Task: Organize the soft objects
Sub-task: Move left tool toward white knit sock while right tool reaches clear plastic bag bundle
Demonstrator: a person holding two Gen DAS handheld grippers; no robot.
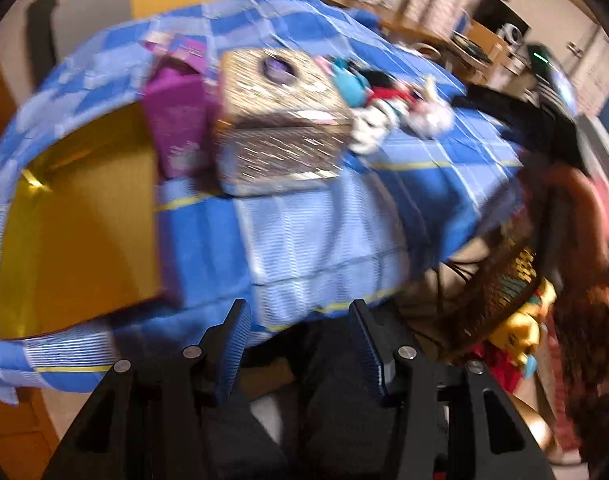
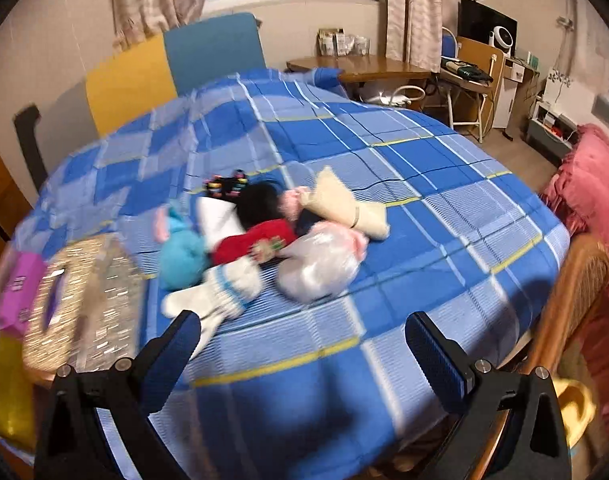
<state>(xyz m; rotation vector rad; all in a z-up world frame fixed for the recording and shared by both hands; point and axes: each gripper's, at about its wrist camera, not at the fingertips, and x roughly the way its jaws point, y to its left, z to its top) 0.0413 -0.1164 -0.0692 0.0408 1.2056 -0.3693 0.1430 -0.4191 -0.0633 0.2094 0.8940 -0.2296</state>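
Blue ribbed pads line both grippers; the left gripper (image 1: 300, 344) and right gripper (image 2: 304, 356) hang with jaws spread apart, nothing between them. Mid-frame in the right view, a heap of soft toys (image 2: 264, 236) lies on the blue checked cloth (image 2: 424, 184). At lower left sits a glittery box (image 2: 84, 304), a purple box (image 2: 18, 292) just beside it.

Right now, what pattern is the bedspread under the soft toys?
Blue and light-blue checks with white and yellow lines on the bedspread; clearest in the right wrist view.
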